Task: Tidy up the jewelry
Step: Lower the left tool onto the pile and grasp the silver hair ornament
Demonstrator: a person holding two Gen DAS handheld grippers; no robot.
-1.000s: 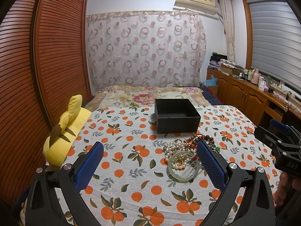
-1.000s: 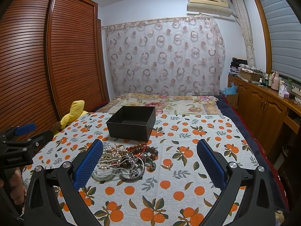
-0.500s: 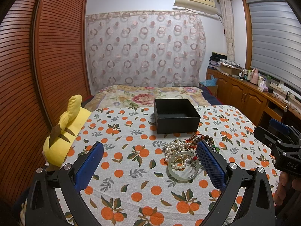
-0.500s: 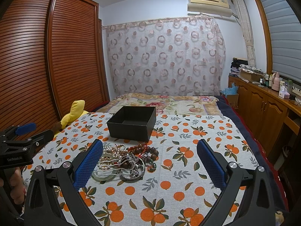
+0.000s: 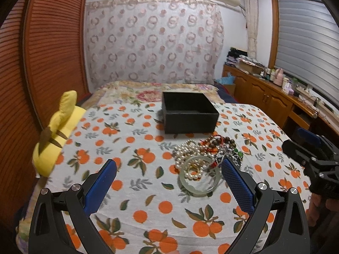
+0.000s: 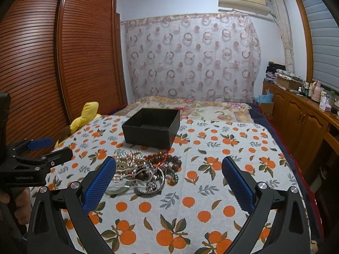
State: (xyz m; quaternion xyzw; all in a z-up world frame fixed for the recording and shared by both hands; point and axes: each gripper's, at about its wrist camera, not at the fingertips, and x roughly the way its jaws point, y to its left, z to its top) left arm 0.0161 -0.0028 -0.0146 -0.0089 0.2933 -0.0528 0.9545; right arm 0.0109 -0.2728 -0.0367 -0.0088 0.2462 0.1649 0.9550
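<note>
Bed covered by an orange-print cloth (image 5: pixel 148 190), bearing an open black box (image 5: pixel 189 115) toward the far end, a tangled heap of jewelry (image 5: pixel 203 160) just in front of it with a pale bangle (image 5: pixel 199 187) at its near edge, and a yellow plush toy (image 5: pixel 57 131) on the left margin.

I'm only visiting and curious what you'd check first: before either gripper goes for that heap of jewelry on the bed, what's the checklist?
1. Black box open, lid off: ok.
2. Box free to receive pieces: looks empty; floor only partly seen: cannot tell.
3. Left gripper open, holding nothing: ok.
4. Right gripper open, holding nothing: ok.
5. Pieces separable: pearl strand, wooden beads and pale bangle lie tangled in one heap: not ok.
6. Heap on the bedspread in front of the box, not in it: ok.
</note>
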